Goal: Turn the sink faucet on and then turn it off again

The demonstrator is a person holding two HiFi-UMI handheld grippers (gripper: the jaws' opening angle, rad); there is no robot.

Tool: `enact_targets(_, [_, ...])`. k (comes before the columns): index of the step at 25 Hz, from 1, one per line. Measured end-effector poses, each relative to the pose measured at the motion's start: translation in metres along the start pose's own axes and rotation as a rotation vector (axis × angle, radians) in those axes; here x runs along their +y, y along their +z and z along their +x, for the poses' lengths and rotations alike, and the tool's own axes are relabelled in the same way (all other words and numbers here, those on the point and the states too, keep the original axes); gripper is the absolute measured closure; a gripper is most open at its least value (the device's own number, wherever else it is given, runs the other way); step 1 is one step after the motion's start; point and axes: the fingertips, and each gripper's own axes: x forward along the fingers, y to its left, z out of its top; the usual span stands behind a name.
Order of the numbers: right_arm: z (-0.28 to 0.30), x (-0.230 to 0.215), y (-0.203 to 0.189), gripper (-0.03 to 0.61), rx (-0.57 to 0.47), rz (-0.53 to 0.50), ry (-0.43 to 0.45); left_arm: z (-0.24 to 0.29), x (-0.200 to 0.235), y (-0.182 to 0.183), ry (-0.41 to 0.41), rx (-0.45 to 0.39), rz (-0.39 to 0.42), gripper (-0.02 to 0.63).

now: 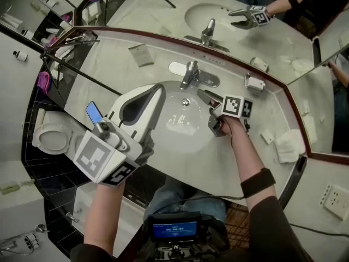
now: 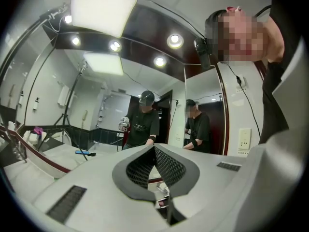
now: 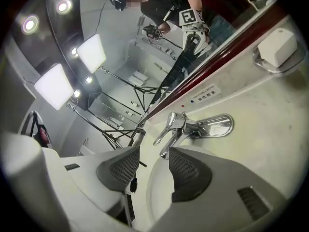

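The chrome faucet point(image 1: 191, 74) stands at the back rim of the white sink point(image 1: 163, 146), its lever slanting over the basin. In the head view my right gripper point(image 1: 207, 111) hovers over the basin's right side, just right of the spout. In the right gripper view it point(image 3: 152, 167) is open, nothing between its pads, and the faucet point(image 3: 179, 128) sits a little beyond the fingertips. My left gripper point(image 1: 158, 88) reaches in over the basin's left rim, apart from the faucet. Its pads meet with nothing held, and it point(image 2: 154, 151) faces the mirror.
A soap dish point(image 1: 254, 83) sits right of the faucet, also in the right gripper view point(image 3: 274, 50). A folded white cloth point(image 1: 289, 145) lies at the counter's right end, a small packet point(image 1: 142, 54) at back left. A toilet point(image 1: 52, 135) stands left of the counter. A large mirror point(image 1: 163, 15) backs the counter.
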Motion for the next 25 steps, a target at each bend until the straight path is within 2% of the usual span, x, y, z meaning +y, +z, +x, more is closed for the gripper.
enact_targets(5, [0.042,-0.010,0.008,0.369,0.003,0.086,0.046,-0.001,0.015,0.007,0.021,-0.002,0.027,0.614])
enact_targets(9, [0.069,-0.010,0.009,0.373,-0.018,0.194,0.114,-0.003,0.023,0.006,0.030,-0.003,0.037,0.614])
enact_targets(12, [0.090,-0.010,0.010,0.398,-0.017,0.232,0.130,-0.005,0.028,0.001,0.034,-0.001,0.024,0.614])
enact_targets(14, [0.100,-0.012,0.013,0.444,-0.021,0.272,0.124,-0.007,0.031,-0.002,0.037,0.004,0.029,0.614])
enact_targets(15, [0.104,-0.014,0.015,0.475,-0.022,0.293,0.119,-0.007,0.032,-0.001,0.039,-0.002,0.028,0.614])
enact_targets(18, [0.106,-0.018,0.016,0.473,-0.029,0.361,0.133,-0.011,0.039,-0.005,0.054,0.009,0.035,0.614])
enact_targets(21, [0.105,-0.016,0.016,0.479,-0.049,0.423,0.146,-0.011,0.039,-0.005,0.054,0.020,0.002,0.614])
enact_targets(25, [0.105,-0.012,0.020,0.479,-0.059,0.469,0.163,-0.012,0.043,-0.007,0.061,0.020,-0.004,0.614])
